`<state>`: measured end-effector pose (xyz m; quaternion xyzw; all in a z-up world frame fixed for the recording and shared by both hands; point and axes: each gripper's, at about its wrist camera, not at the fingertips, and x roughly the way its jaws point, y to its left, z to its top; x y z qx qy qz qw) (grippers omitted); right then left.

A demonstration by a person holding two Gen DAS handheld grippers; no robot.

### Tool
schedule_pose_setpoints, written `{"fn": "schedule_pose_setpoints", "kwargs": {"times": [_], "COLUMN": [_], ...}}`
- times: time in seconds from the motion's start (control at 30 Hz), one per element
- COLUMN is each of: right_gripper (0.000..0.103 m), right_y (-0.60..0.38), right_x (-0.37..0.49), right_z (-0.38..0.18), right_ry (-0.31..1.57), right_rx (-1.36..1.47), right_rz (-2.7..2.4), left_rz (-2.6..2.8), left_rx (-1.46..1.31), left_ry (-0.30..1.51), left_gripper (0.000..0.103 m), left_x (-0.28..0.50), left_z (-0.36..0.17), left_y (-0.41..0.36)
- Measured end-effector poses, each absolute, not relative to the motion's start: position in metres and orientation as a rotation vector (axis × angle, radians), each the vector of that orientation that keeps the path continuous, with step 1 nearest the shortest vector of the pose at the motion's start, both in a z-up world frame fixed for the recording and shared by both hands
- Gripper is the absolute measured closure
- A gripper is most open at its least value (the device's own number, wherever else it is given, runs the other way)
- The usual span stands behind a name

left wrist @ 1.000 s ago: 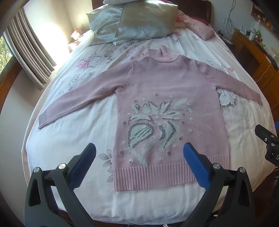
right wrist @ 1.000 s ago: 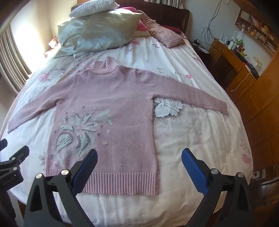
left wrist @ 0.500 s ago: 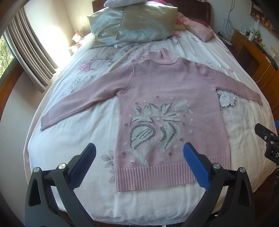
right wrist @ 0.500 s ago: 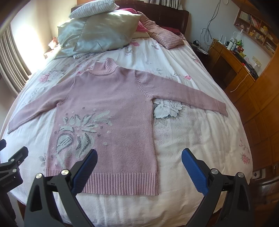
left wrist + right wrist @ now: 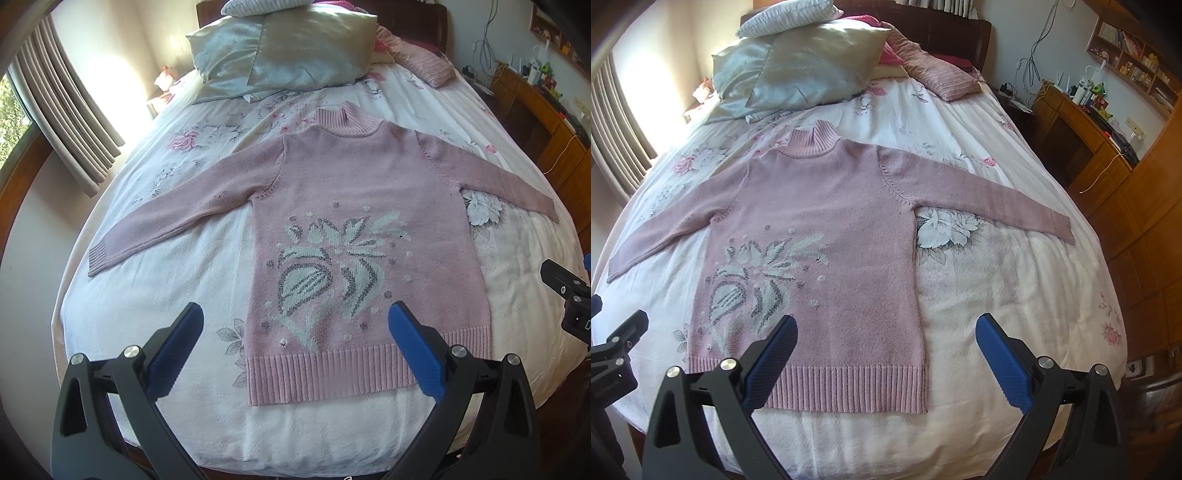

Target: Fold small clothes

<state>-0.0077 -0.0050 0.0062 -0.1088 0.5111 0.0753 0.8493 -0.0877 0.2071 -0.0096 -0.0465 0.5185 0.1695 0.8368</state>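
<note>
The left gripper (image 5: 295, 341) has its jaws spread wide, its blue pads (image 5: 415, 347) well apart and holding nothing. It hangs above the foot of the bed (image 5: 147, 295), clear of the fabric, with the sweater (image 5: 365, 236) showing between its fingers. The right gripper (image 5: 884, 352) is likewise wide apart and empty, touching nothing; its left pad (image 5: 772, 356) overlaps the sweater's hem in view, its right pad sits over bare bedspread. Each gripper shows at the edge of the other's view.

The sweater lies flat and face up on the bed, near its foot end, collar (image 5: 349, 120) toward the pillows (image 5: 280, 51) and ribbed hem (image 5: 365, 373) toward the grippers. It is pink knit with a high ribbed collar and a pale green and grey leaf motif (image 5: 340, 262) on the front. Both sleeves are spread out to the sides, angled slightly down, each ending in a ribbed cuff (image 5: 98, 256). No part is folded. The bedspread is white with pink and grey flowers. A curtain (image 5: 62, 118) hangs left of the bed; wooden furniture (image 5: 1108, 173) stands to the right.
</note>
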Motion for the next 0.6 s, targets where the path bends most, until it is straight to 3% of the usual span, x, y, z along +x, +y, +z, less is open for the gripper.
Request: {"fn": "schedule_pose_setpoints", "kwargs": {"times": [0.6], "right_gripper": [0.005], "right_y": [-0.0024], "right_x": [-0.0053], "right_z": [0.0009], "right_ry": [1.078], "right_rx": [-0.231], "right_rz": [0.16], "left_rz": [0.366], "left_rx": [-0.095], "left_ry": [1.093], "left_gripper": [0.004], "left_x": [-0.0868], "left_z": [-0.0113], "left_y": [0.2105]}}
